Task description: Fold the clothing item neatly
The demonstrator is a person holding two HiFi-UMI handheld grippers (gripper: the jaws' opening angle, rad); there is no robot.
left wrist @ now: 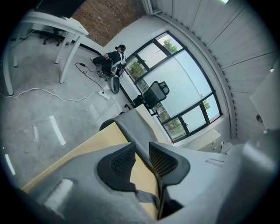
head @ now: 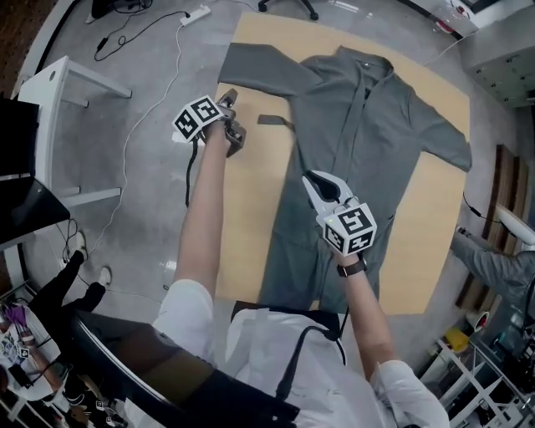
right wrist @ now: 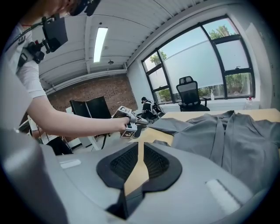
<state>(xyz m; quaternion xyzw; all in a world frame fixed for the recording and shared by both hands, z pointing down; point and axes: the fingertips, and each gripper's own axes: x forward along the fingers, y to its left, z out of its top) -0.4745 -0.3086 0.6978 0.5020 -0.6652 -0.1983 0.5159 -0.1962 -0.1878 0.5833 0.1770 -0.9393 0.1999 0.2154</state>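
The bench [head: 251, 217] is carrying the grey garment [head: 368, 125], which is lying spread flat, collar toward the far edge and sleeves reaching out to both sides. The left tool [head: 235, 117] is hovering at the left edge near one sleeve, jaws parted, apparently empty. The right tool [head: 322, 185] is hanging over the garment's middle, jaws slightly parted, gripping nothing.

Tan board [head: 251, 209] lies on grey concrete floor [head: 142, 75]. White table [head: 63, 84] stands left of it, white cable [left wrist: 48, 91] trailing over floor nearby. Power strip [head: 197, 13] near board's far corner. Black office chair [left wrist: 156, 92] by big windows [left wrist: 183, 78]. Brick wall [left wrist: 103, 17] behind.
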